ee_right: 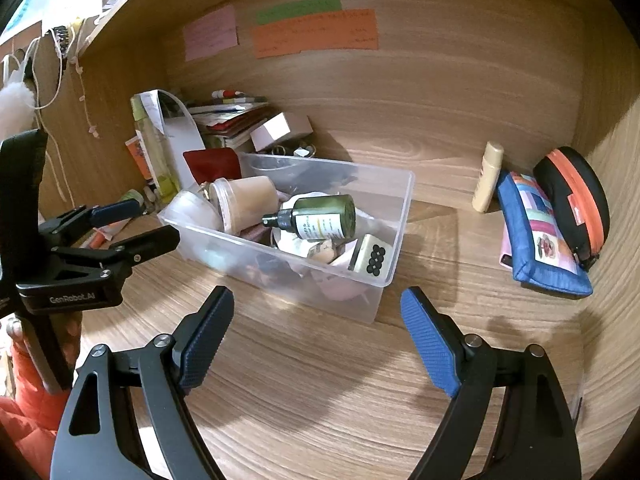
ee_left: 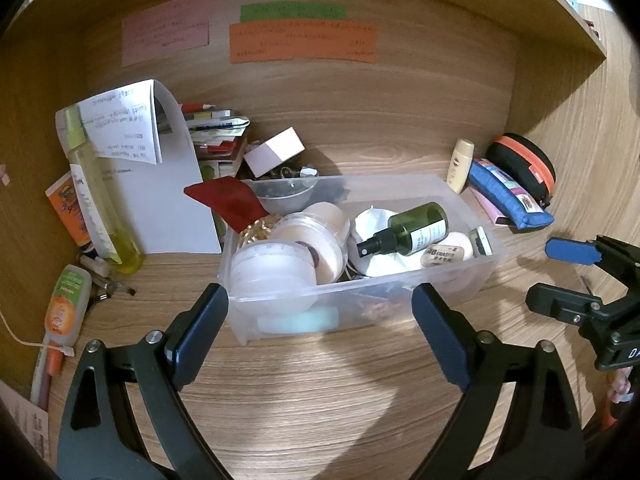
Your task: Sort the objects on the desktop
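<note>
A clear plastic bin (ee_left: pixel 400 296) (ee_right: pixel 384 280) sits mid-desk, filled with white jars, a tan cup (ee_right: pixel 248 200), a green spray bottle (ee_left: pixel 416 226) (ee_right: pixel 320 216) lying on its side, an eraser and a small boxed item (ee_right: pixel 370 258). My left gripper (ee_left: pixel 320 296) stands open just in front of the bin's near wall, nothing between its fingers. My right gripper (ee_right: pixel 318 300) is open too, hovering before the bin's near right corner, empty. Each gripper shows in the other's view: the right one (ee_left: pixel 560 276), the left one (ee_right: pixel 132 224).
A cream tube (ee_left: pixel 460 164) (ee_right: pixel 486 176), a blue pouch (ee_left: pixel 508 196) (ee_right: pixel 536 236) and a black-orange zip case (ee_left: pixel 528 164) (ee_right: pixel 576 200) lie at right by the side wall. Papers, books, a yellow bottle (ee_left: pixel 96 196) and tubes crowd the left. Sticky notes hang on the back wall.
</note>
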{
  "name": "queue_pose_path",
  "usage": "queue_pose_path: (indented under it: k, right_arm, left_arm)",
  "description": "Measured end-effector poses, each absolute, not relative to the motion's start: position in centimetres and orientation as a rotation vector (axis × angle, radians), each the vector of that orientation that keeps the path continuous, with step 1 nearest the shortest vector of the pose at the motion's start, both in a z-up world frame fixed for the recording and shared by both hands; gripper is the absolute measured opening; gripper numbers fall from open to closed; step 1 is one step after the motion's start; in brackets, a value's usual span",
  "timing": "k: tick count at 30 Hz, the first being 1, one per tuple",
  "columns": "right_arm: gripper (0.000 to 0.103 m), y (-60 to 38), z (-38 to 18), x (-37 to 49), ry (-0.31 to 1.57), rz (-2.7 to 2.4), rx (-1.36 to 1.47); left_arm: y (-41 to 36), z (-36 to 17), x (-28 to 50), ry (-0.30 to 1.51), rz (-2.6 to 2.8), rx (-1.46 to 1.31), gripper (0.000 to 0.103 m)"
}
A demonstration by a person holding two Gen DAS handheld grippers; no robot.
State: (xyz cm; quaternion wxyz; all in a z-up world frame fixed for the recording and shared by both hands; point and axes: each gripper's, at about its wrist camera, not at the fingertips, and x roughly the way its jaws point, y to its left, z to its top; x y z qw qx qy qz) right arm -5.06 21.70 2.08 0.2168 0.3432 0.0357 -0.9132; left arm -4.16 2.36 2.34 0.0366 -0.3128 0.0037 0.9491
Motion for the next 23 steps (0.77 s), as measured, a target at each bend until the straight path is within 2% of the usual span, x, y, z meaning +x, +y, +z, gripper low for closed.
queue_pose_path:
  k: [15, 23]
  right_arm:
    - [0.084, 21.62, 1.75, -5.27, 0.086, -2.517, 0.974]
    - [0.084, 21.54, 1.44, -5.52, 0.083, -2.507, 0.984]
  left_arm:
    - [2.32, 2.16, -4.16, -0.009, 2.881, -0.967, 0.094]
    - [3.25, 1.89, -3.96, 0.049, 2.863, -0.967, 0.094]
